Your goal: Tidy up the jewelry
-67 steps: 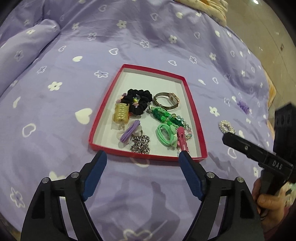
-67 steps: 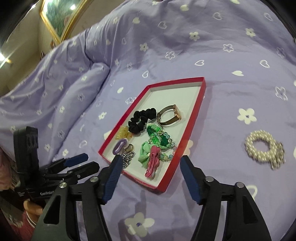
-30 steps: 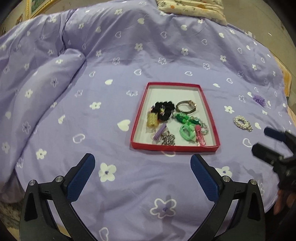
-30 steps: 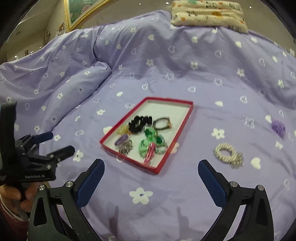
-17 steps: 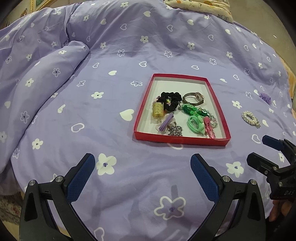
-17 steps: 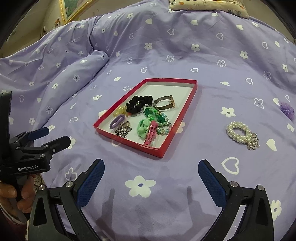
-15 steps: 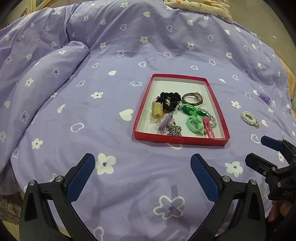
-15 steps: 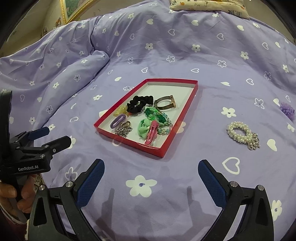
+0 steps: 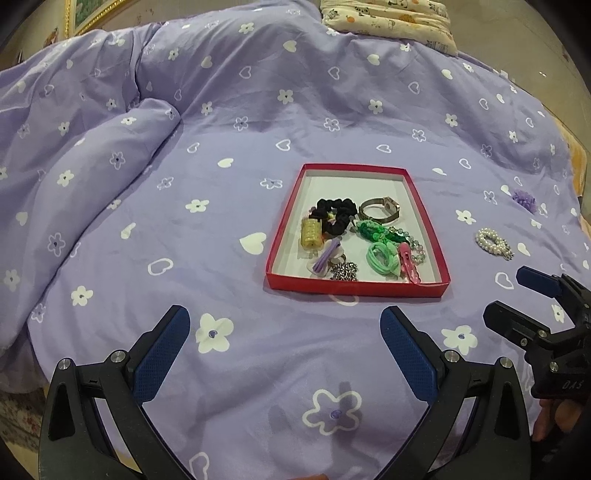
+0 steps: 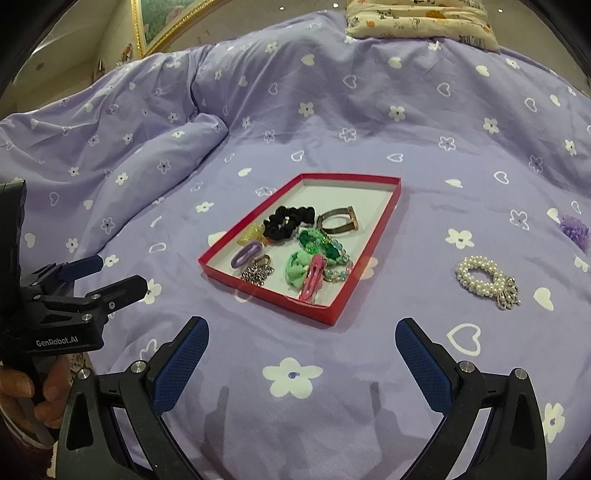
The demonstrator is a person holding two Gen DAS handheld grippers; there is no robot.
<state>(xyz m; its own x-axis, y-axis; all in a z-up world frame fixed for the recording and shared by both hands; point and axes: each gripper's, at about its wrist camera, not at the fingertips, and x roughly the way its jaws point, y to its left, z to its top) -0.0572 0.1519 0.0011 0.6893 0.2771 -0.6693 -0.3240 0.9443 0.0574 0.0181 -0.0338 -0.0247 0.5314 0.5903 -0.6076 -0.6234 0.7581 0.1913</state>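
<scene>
Lying well beyond both gaping, empty tools, pearl bracelet (image 10: 484,279) beside red tray (image 10: 334,312)

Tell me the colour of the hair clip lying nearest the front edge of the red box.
Pink. The hair clip shows best in the right wrist view.

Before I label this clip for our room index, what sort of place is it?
Most likely a bedroom: the red tray of hair ties and bracelets sits on a bed under a purple duvet, with a patterned pillow at its head and a gilt picture frame on the wall.
</scene>
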